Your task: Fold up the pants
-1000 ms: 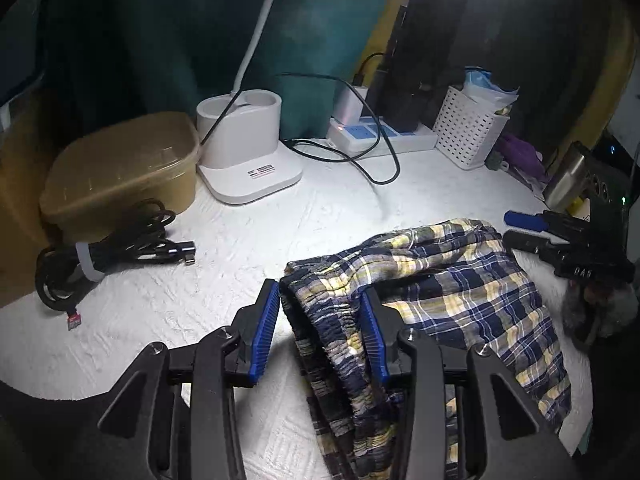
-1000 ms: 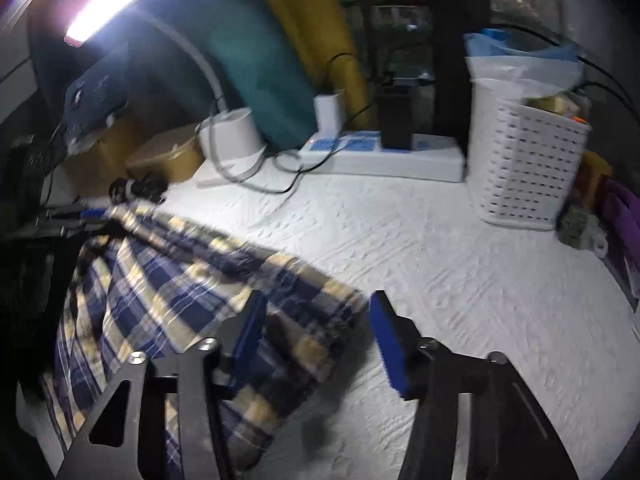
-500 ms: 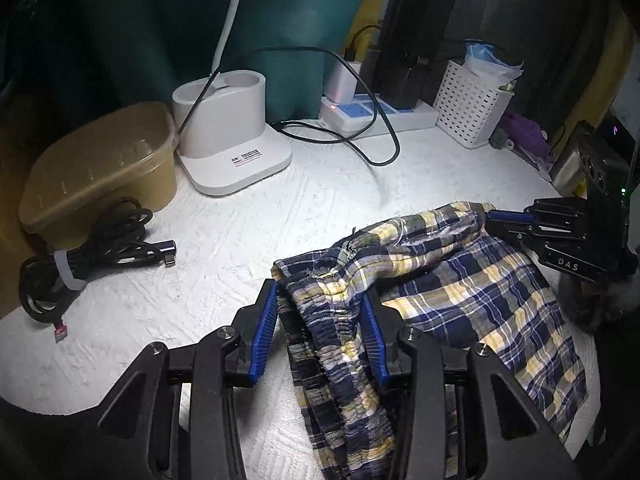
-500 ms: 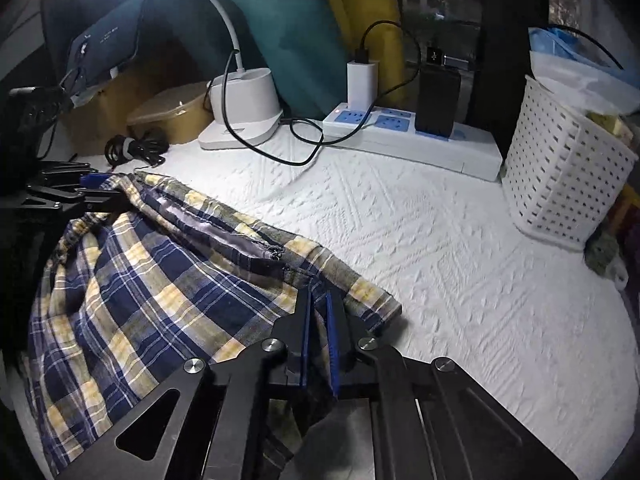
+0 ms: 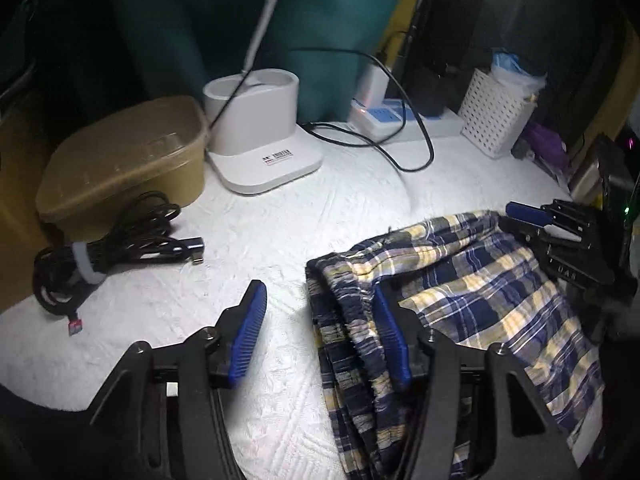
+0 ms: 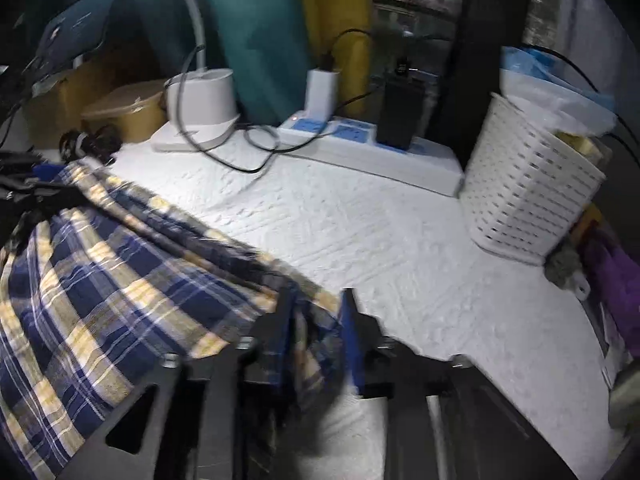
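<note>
Blue and yellow plaid pants [image 5: 460, 292] lie bunched on the white textured table cover [image 5: 340, 208]. My left gripper [image 5: 320, 332] is open; the elastic waistband lies against its right pad [image 5: 390, 340], the left pad [image 5: 248, 332] stands clear. In the right wrist view the pants [image 6: 100, 280] spread to the left. My right gripper [image 6: 316, 328] has its jaws slightly parted with a fold of the pants' edge between them. The right gripper also shows in the left wrist view [image 5: 560, 240] at the pants' far right corner.
At the back stand a white lamp base [image 5: 260, 132], a power strip [image 5: 400, 120] with plugs and cables, a white perforated basket [image 6: 528, 184] and a tan lidded box [image 5: 124, 160]. A bundled black cable [image 5: 108, 248] lies at left. Purple items [image 6: 616, 280] sit at the right edge.
My left gripper has opened wider, letting go of the waistband. My right gripper, shut on the pants' edge half a second ago, has parted slightly; the view is blurred by motion.
</note>
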### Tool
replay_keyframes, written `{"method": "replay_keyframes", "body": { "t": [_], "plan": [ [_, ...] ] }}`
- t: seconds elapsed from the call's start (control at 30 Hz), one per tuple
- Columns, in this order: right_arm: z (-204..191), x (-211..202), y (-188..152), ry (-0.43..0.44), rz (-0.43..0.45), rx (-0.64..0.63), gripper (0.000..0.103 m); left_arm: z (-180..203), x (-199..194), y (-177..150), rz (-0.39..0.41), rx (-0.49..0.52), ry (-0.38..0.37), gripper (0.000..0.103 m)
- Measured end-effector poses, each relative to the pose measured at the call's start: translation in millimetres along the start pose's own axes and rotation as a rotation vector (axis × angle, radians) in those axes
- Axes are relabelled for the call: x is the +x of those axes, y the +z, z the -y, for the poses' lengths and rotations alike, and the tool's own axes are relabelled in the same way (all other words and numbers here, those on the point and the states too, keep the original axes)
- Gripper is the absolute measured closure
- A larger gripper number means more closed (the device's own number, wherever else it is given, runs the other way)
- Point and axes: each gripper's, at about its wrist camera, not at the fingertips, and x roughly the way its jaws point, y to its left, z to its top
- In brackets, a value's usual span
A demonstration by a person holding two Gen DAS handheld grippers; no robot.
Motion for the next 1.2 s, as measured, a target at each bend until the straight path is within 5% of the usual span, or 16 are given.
{"method": "replay_keyframes", "body": {
  "t": [0.17,0.33,0.6,0.73,1.0,1.2],
  "plan": [
    [13.4,-28.0,-3.9,0.018,0.037,0.097,0.051,4.1,-33.4,-3.3,0.072,-0.015,-0.060,0.047],
    [3.8,-61.4,-13.7,0.060,0.057,0.110,0.040,6.4,-68.8,-8.6,0.174,-0.035,-0.110,0.023],
    [-35.9,-63.5,-42.5,0.108,-0.028,0.071,0.038,22.1,-32.9,-42.2,-0.003,-0.039,-0.067,0.023],
    [-43.6,-55.7,-59.0,0.052,-0.075,0.030,0.038,22.7,-17.0,-61.2,-0.046,0.003,0.027,0.023],
    [-22.9,-80.7,-75.2,-0.002,-0.078,0.079,0.037,5.3,-41.2,-66.4,0.009,-0.065,0.027,0.022],
    [-43.8,-109.6,-78.1,0.102,-0.018,0.080,0.037,25.2,-62.8,-76.6,0.039,-0.052,-0.058,0.022]
  ]
}}
